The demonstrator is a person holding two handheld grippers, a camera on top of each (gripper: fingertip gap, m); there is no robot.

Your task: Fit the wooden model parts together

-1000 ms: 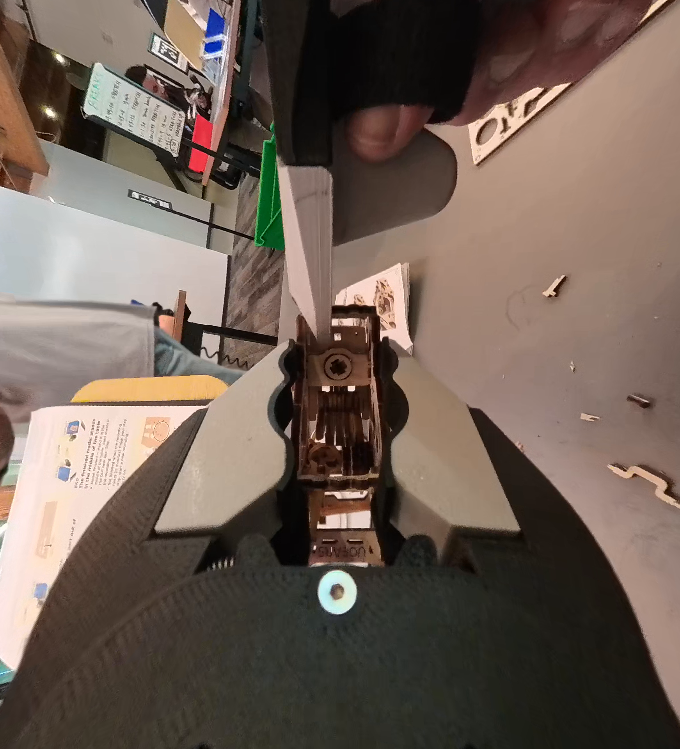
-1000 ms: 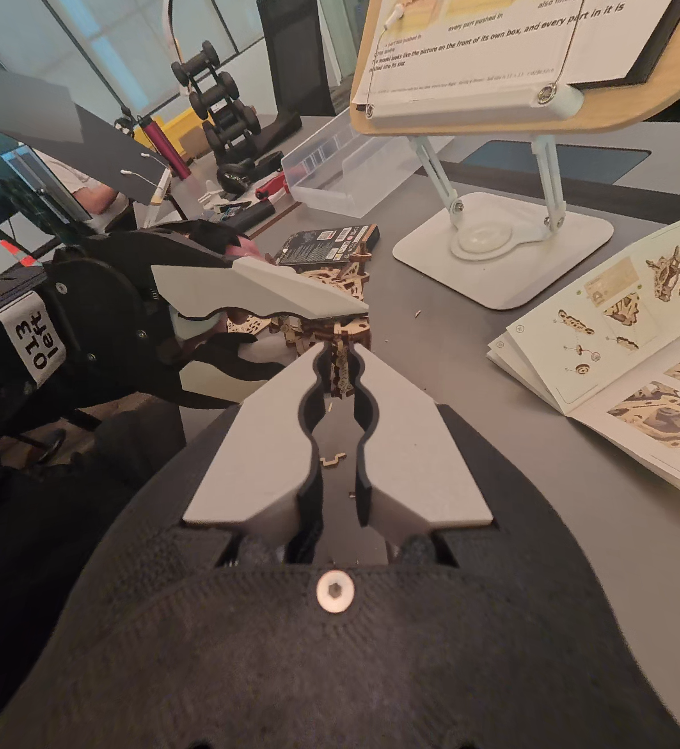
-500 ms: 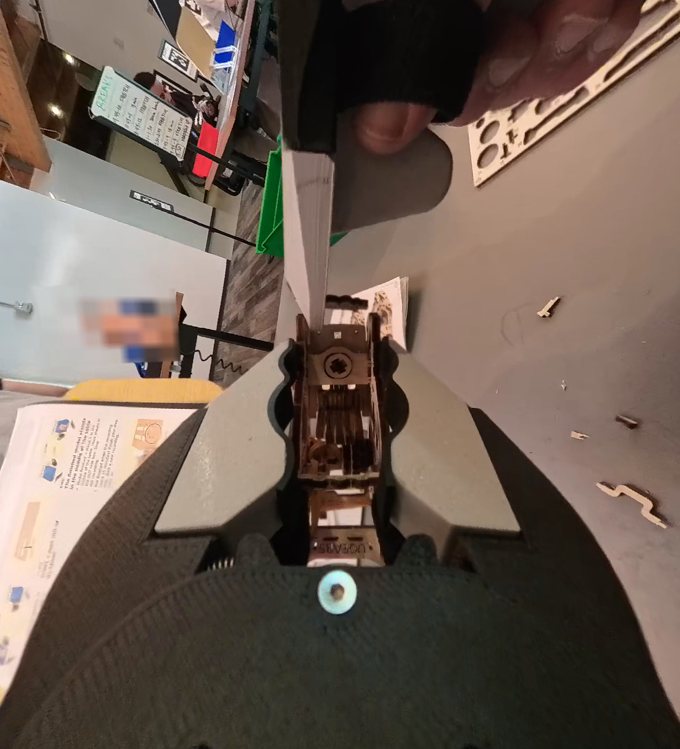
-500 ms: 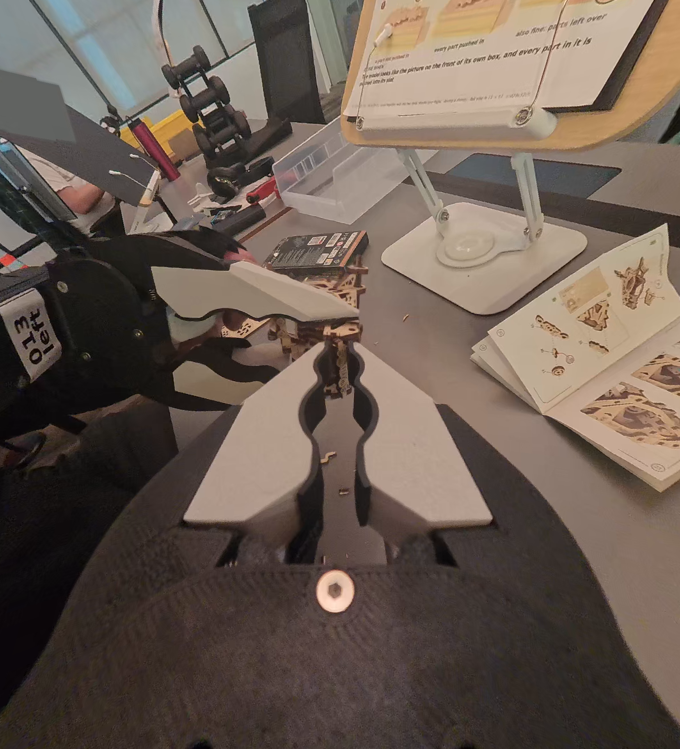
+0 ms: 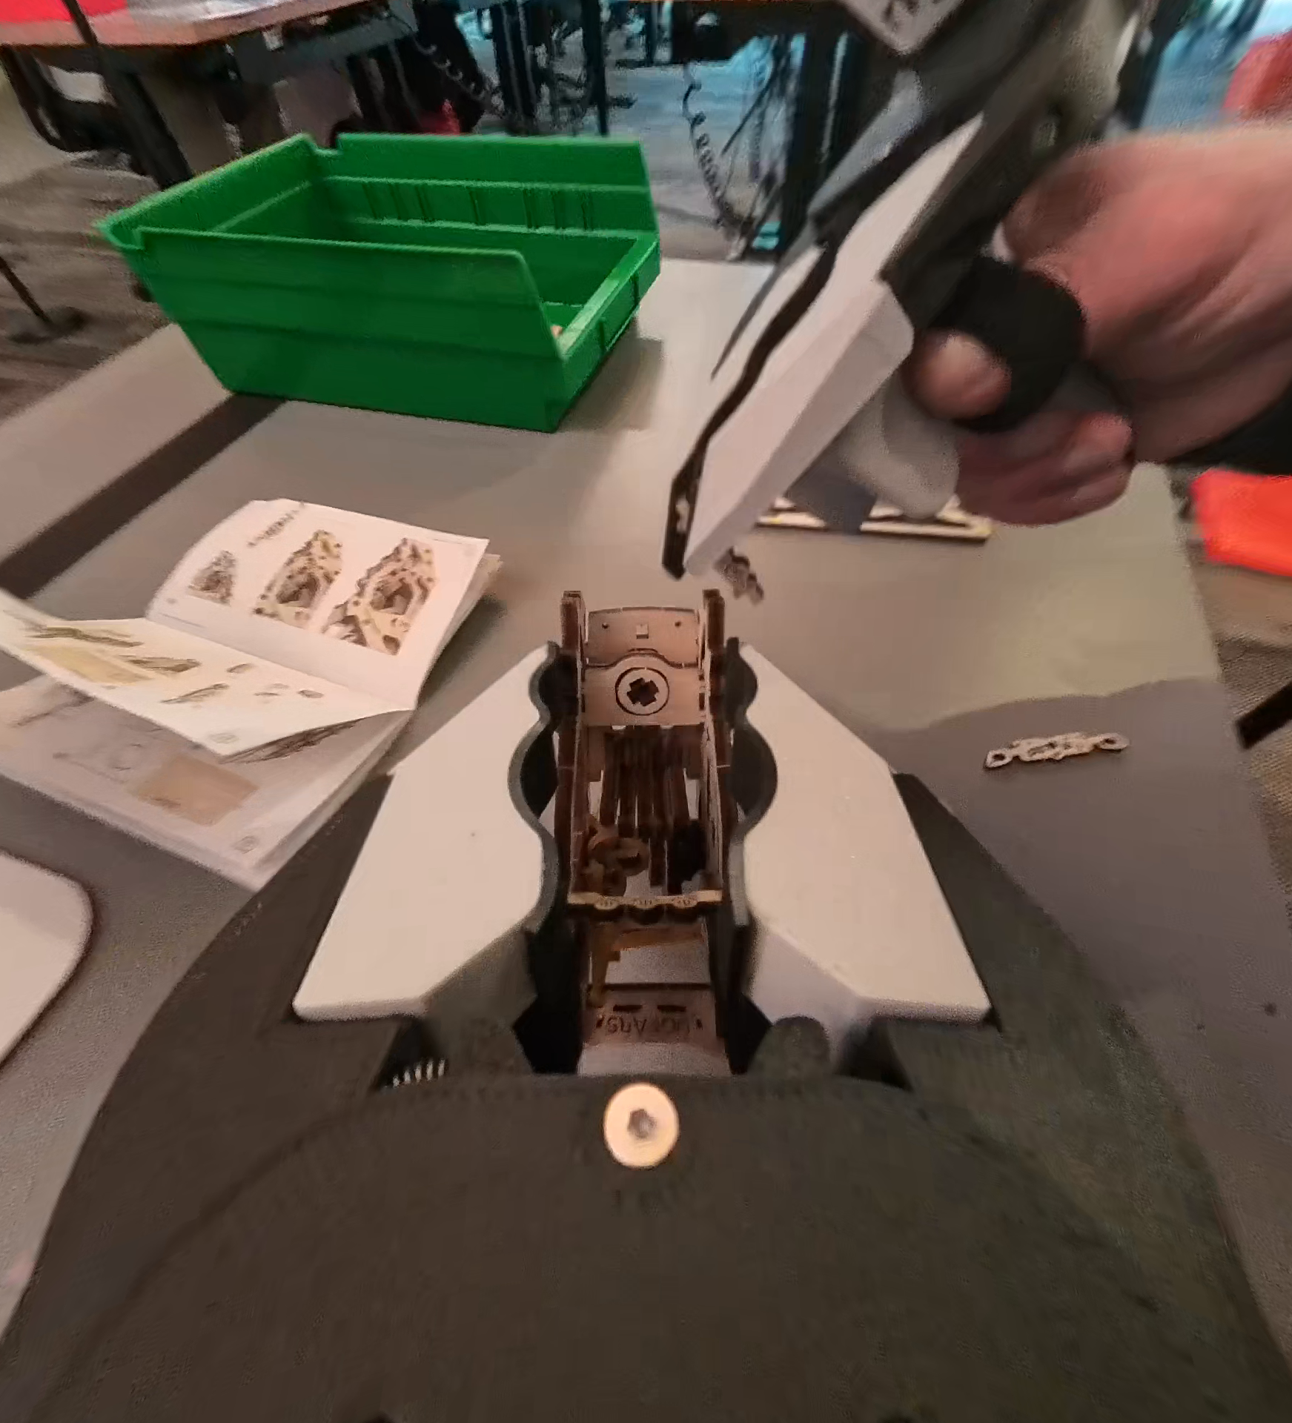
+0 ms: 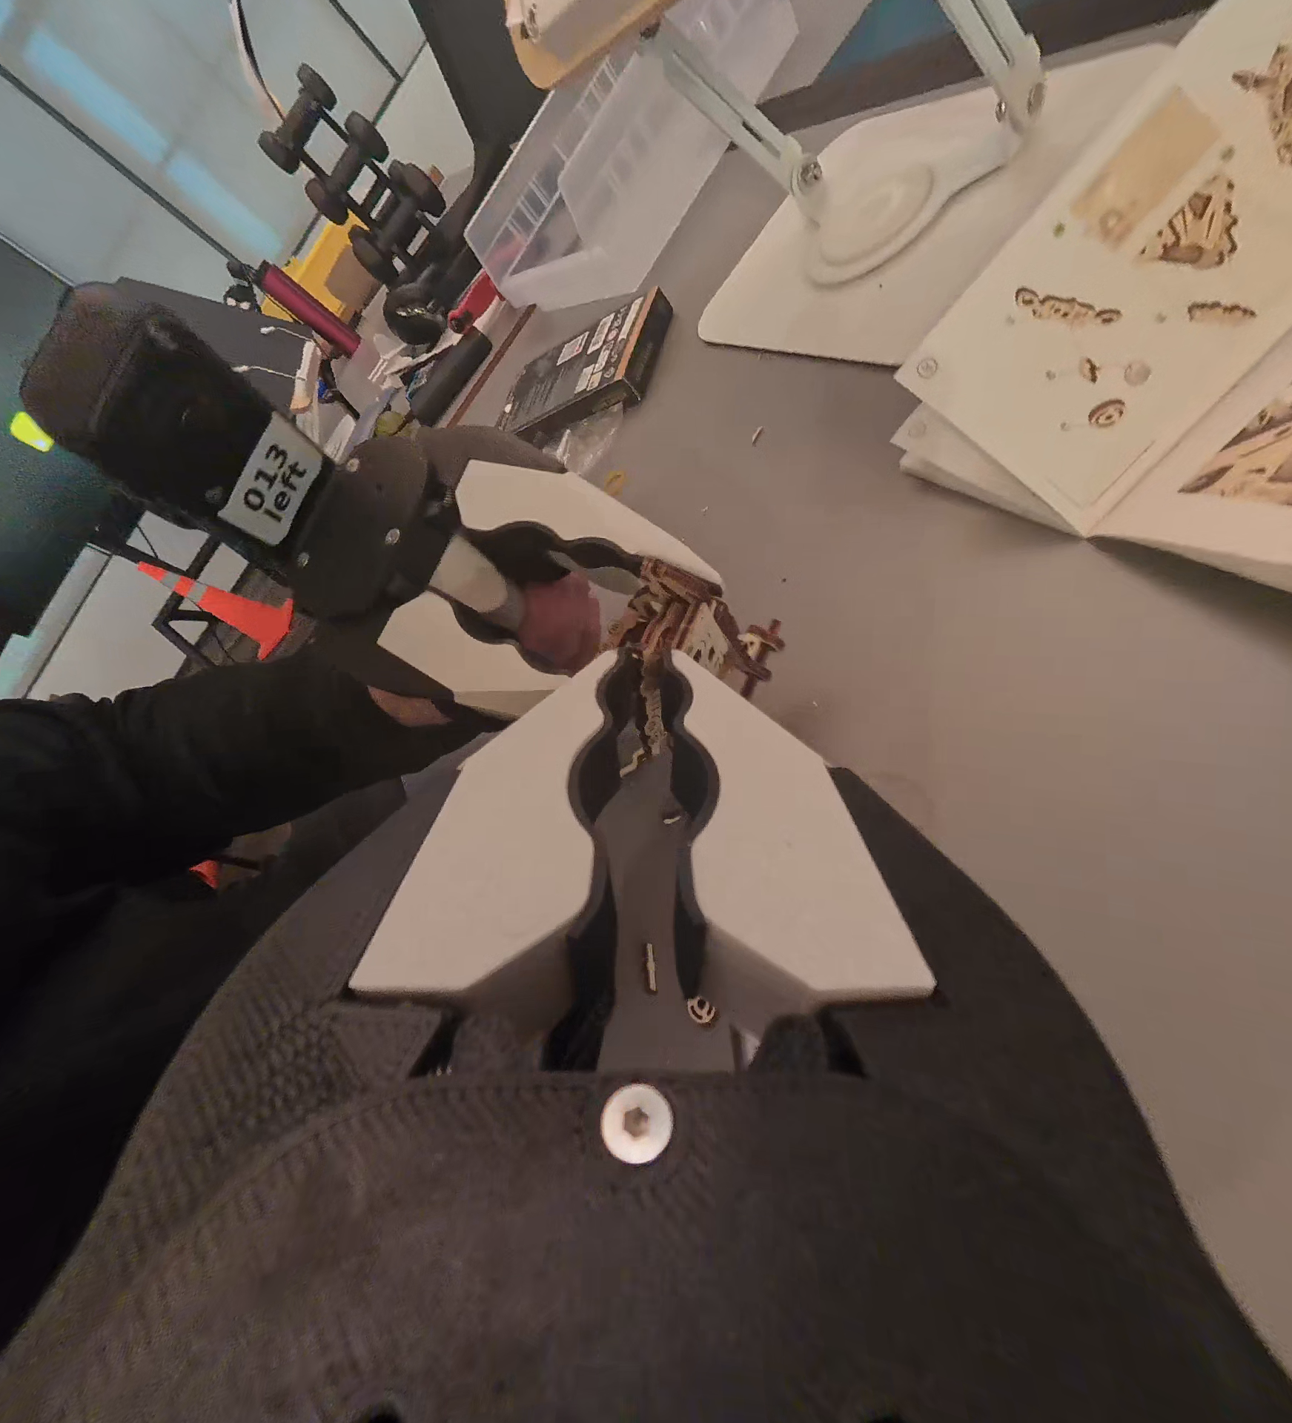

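Note:
My left gripper (image 5: 642, 654) is shut on a boxy wooden model assembly (image 5: 642, 778) with a round cross-slotted hub at its far end. It holds the assembly above the grey table (image 5: 935, 678). My right gripper (image 5: 692, 554), held by a hand, hovers just above and to the right of the assembly's far end, apart from it. It is shut on a small wooden part (image 5: 739, 574). In the right wrist view, the right gripper (image 6: 639, 666) pinches that part (image 6: 646, 712) right in front of the assembly (image 6: 677, 616), which the left gripper (image 6: 696, 585) holds.
An open instruction booklet (image 5: 242, 678) lies left of the assembly, with a green bin (image 5: 396, 269) behind it. A loose wooden piece (image 5: 1054, 745) and a cut-out sheet (image 5: 873, 523) lie to the right. A white stand base (image 6: 858, 231), a clear box (image 6: 612, 154) and a black box (image 6: 589, 369) sit farther off. Both grippers' tips are close together, under 4 cm apart.
My left gripper has rolled upright with the assembly still in it. My right gripper has tilted and its tip, which was at the assembly's top, now stands slightly off it.

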